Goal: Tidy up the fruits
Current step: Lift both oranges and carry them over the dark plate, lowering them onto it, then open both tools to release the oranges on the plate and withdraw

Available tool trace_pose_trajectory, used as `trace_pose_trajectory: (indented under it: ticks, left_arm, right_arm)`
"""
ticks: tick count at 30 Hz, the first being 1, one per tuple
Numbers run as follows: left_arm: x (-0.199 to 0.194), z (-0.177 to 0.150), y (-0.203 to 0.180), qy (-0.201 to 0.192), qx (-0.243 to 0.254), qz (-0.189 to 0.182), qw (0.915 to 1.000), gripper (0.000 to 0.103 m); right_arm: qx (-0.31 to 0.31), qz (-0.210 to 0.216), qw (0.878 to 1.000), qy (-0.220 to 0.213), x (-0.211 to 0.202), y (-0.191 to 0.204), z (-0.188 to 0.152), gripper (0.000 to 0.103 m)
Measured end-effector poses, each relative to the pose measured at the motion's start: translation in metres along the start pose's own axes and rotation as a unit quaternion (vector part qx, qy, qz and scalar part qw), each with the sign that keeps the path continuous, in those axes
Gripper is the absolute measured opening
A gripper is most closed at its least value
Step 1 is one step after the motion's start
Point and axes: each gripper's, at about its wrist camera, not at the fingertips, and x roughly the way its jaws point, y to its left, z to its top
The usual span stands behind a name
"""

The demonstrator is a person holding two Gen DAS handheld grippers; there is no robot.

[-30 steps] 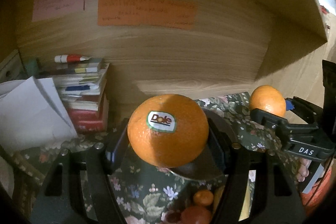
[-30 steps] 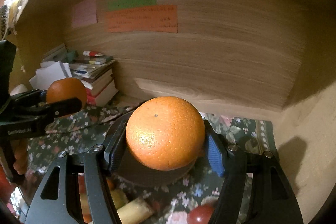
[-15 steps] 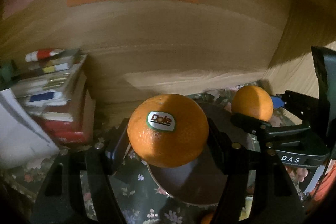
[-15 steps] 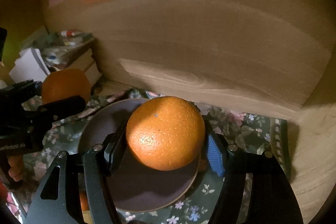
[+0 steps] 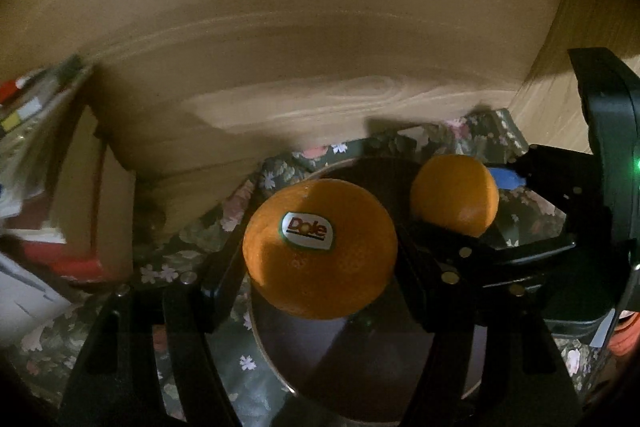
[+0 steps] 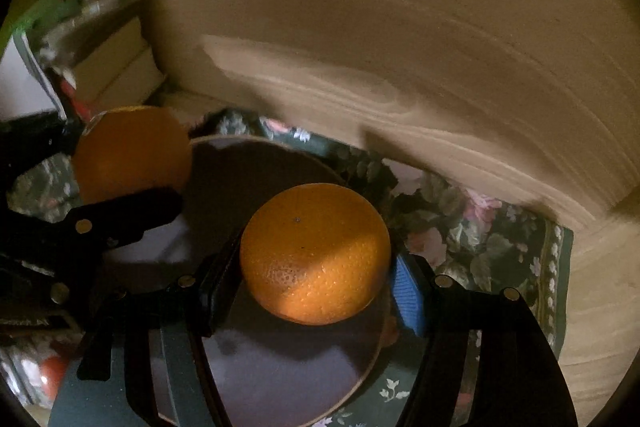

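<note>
Two oranges clamped, left tool's orange (image 5: pixel 320 247) stickered "Dole"

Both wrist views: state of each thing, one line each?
Left gripper: shut on Dole orange, held above plate.
Right gripper: shut on plain orange, also above plate.
Plate: bare, lying flat on floral cloth.
Book stack: blurred, at the wall.
</note>
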Motion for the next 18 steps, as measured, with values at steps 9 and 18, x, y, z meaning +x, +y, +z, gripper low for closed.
trace_pose_trajectory:
  ticks: [9, 18]
  left_arm:
    - [0.006, -0.005, 0.006, 0.014, -0.018, -0.026, 0.9994, 0.071]
    - [-0.054, -0.009, -0.003, -0.065, 0.009, 0.005, 0.9978, 0.077]
  right_arm:
    - [-0.020, -0.013, 1.000, 0.001, 0.000, 0.002, 0.001, 0.067]
    - [0.012, 0.004, 0.999, -0.041, -0.052, -0.012, -0.008, 0.081]
